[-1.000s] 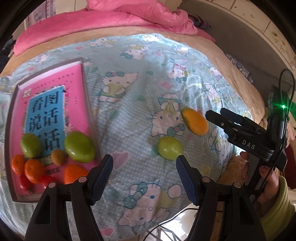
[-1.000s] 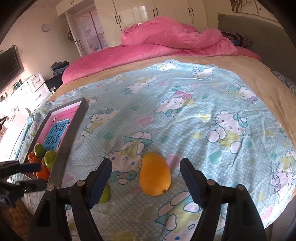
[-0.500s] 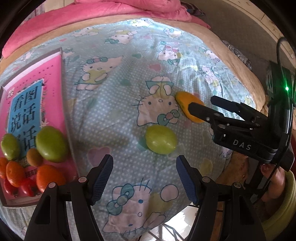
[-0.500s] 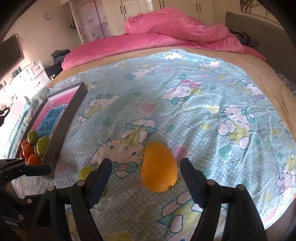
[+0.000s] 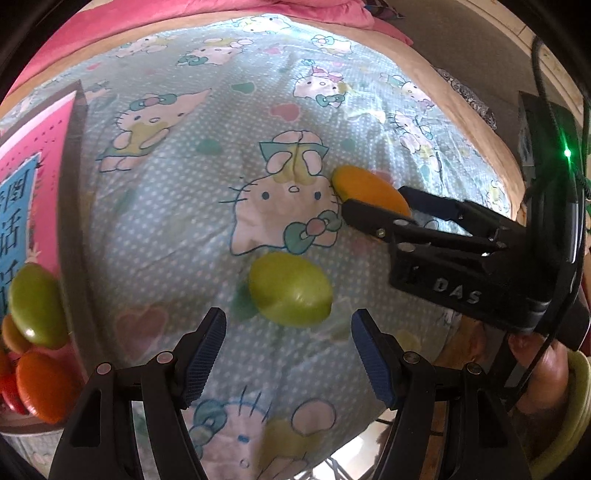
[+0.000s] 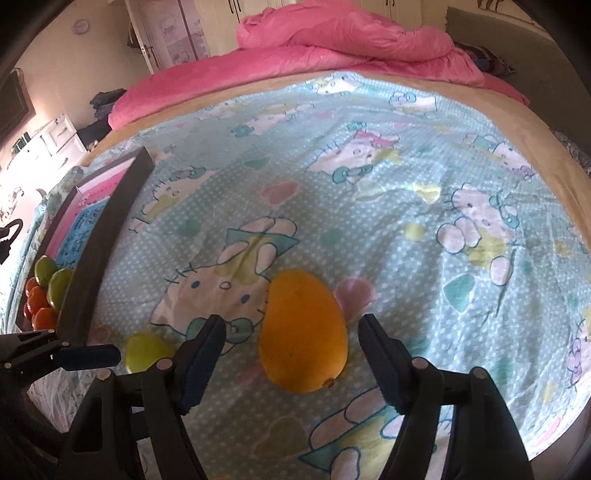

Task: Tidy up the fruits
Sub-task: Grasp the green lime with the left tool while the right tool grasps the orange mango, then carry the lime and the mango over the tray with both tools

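Through the left wrist camera we look steeply down on a bed spread with a pale blue cartoon-cat sheet (image 5: 258, 122), its tan border and a pink quilt (image 5: 129, 26) curving along the far edge. Our left gripper (image 5: 289, 354) stands partly open with nothing between its pads; the green fruit (image 5: 290, 290) lies on the sheet just ahead of the fingertips, untouched. Far off to the gripper's left sits a dark-rimmed tray (image 5: 72, 221) lined with a pink and blue printed sheet, with green, orange and red fruit heaped at its near end. Ahead and to the right the right gripper (image 5: 376, 206) reaches in, held by a hand (image 5: 535, 373) in a green cuff, its fingers either side of the orange mango (image 5: 369, 186). Through the right wrist camera the same sheet (image 6: 388, 192) fills the view, and beyond it we see the bunched quilt (image 6: 332, 40), pale wardrobe doors, a wall clock (image 6: 81, 26) and white drawers at the left. Here the right gripper (image 6: 291, 365) is closing, the mango (image 6: 303, 336) lying between its pads with a gap on both sides. The green fruit (image 6: 146, 350) rests left of those fingers, next to the left gripper's tips (image 6: 88, 357), and the tray (image 6: 107, 236) lies farther left.
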`<state>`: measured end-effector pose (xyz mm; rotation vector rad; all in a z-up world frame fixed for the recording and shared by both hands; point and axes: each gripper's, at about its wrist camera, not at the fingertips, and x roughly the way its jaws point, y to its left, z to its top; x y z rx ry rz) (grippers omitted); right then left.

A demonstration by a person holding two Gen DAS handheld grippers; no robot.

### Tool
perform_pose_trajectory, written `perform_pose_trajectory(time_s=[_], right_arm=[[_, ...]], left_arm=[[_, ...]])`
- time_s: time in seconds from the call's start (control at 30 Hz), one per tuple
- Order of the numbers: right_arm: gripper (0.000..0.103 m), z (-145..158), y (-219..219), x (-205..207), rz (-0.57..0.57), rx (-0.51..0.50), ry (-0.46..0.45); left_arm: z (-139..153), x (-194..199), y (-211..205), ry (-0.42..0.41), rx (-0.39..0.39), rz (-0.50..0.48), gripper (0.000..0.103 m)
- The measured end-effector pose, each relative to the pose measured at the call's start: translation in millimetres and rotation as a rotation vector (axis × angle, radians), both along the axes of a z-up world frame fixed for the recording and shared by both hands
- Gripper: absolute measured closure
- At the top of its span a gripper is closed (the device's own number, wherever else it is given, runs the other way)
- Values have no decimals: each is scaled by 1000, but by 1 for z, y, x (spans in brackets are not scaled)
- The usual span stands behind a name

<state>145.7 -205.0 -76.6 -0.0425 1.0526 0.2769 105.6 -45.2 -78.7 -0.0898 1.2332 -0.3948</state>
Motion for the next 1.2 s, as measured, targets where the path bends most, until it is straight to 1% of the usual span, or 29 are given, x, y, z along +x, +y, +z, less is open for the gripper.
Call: perform_pose_trajectory(time_s=[0.07, 0.1, 0.13, 0.27, 0.3, 0.33, 0.4, 0.43, 0.5, 0.57, 0.7, 0.83, 0.87, 0.97, 1.07, 1.2], right_arm=[[39, -6, 2, 5, 2, -10, 15], [41, -9, 3, 6, 3, -19, 20], [42, -11, 5, 8, 4, -27, 23], [46, -17, 8, 11, 15, -63, 19], [46, -18, 10, 12, 18, -77, 19], [47, -18, 12, 12, 21, -95, 14], [54, -17, 12, 10, 26, -104, 6], [54, -17, 12, 11, 27, -98, 5], [54, -13, 7, 10, 25, -54, 5], [54, -7, 4, 8, 33, 18, -4], [54, 9, 11, -2, 90, 147, -41], [54, 20, 27, -9, 127, 176, -66], [54, 24, 31, -9, 129, 206, -67], [54, 32, 42, -10, 150, 230, -81], [54, 41, 62, -13, 189, 257, -93], [54, 51, 92, -17, 253, 301, -98]], left_arm=[[-3, 3, -4, -6, 4, 2, 31], [-5, 4, -7, -7, 11, 1, 33], [-6, 5, -8, -8, 13, 1, 38], [-9, 8, -12, -19, 28, 1, 46], [-9, 8, -14, -23, 37, 1, 52], [-9, 9, -15, -27, 46, 3, 53], [-10, 10, -16, -39, 53, -2, 53], [-10, 11, -17, -43, 56, -4, 53], [-8, 9, -17, -54, 62, -8, 53], [-6, 7, -16, -63, 62, -11, 53], [5, 4, -8, -94, 62, 1, 53], [23, 0, 14, -122, 33, 45, 53], [28, -3, 20, -132, 42, 55, 53], [41, -11, 47, -150, 28, 105, 53], [52, -18, 79, -170, 35, 160, 53], [64, -30, 131, -196, 51, 267, 53]])
